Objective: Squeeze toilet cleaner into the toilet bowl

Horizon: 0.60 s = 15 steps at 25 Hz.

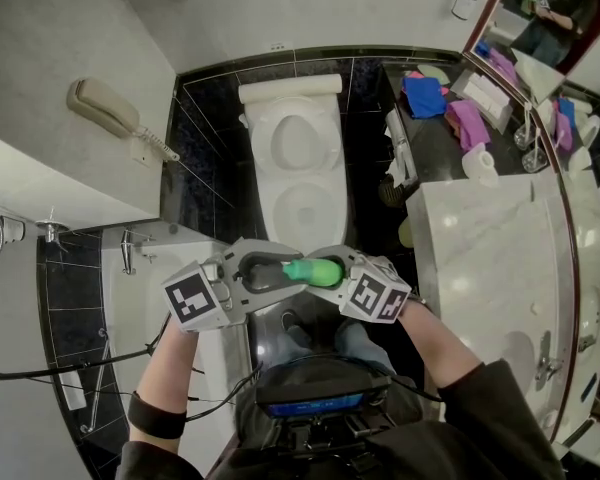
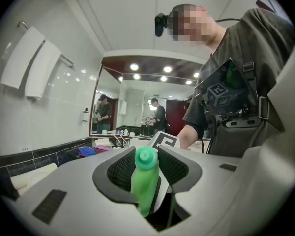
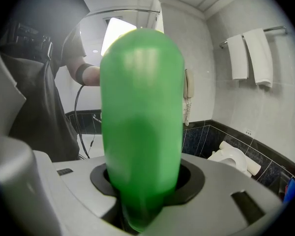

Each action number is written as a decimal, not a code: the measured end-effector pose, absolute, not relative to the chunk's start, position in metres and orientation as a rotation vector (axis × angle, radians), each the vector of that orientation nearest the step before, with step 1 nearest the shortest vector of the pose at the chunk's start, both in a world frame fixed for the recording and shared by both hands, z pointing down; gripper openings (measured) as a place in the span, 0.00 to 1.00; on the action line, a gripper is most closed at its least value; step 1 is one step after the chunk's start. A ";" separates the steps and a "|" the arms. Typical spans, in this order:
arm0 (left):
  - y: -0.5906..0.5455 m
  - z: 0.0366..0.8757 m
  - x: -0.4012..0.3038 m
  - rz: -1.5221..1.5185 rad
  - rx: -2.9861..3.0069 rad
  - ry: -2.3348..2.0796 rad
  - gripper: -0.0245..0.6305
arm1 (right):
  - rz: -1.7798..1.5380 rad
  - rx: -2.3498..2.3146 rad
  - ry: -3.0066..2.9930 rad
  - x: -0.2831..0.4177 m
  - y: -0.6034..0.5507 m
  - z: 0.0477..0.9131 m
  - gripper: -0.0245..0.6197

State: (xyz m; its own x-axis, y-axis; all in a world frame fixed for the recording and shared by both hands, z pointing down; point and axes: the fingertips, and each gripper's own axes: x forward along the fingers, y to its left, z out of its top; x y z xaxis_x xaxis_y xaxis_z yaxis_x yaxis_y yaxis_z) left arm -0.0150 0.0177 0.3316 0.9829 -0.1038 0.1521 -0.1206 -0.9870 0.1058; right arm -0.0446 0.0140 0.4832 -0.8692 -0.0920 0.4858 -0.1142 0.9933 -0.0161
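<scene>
Item: green bottle [image 1: 313, 271] of cleaner, smooth glossy plastic with a rounded body, held level between my two grippers.
My right gripper [image 3: 140, 191]: fingers clamped round the body.
My left gripper [image 2: 147, 156]: dark ribbed fingers [image 2: 119, 170] closed on the round cap [image 2: 146, 157].
Toilet bowl [image 1: 272, 196]: white, glazed, oval, lid up, beyond my fingertips.
Step, as I judge it: uncapping.
Next: twist the cap free, carry the bottle over the bowl, tip and squeeze.
</scene>
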 end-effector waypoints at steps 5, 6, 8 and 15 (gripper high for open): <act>0.022 0.335 -0.014 0.244 2.988 -0.142 0.25 | 0.039 0.128 -2.622 -0.042 0.018 0.490 0.33; 0.022 0.336 -0.014 0.249 2.978 -0.139 0.25 | 0.031 0.135 -2.618 -0.041 0.018 0.492 0.33; 0.023 0.339 -0.014 0.253 2.961 -0.151 0.25 | 0.015 0.145 -2.606 -0.039 0.018 0.495 0.33; 0.024 0.354 -0.016 0.188 2.841 -0.239 0.25 | -0.099 0.200 -2.550 -0.031 0.014 0.508 0.33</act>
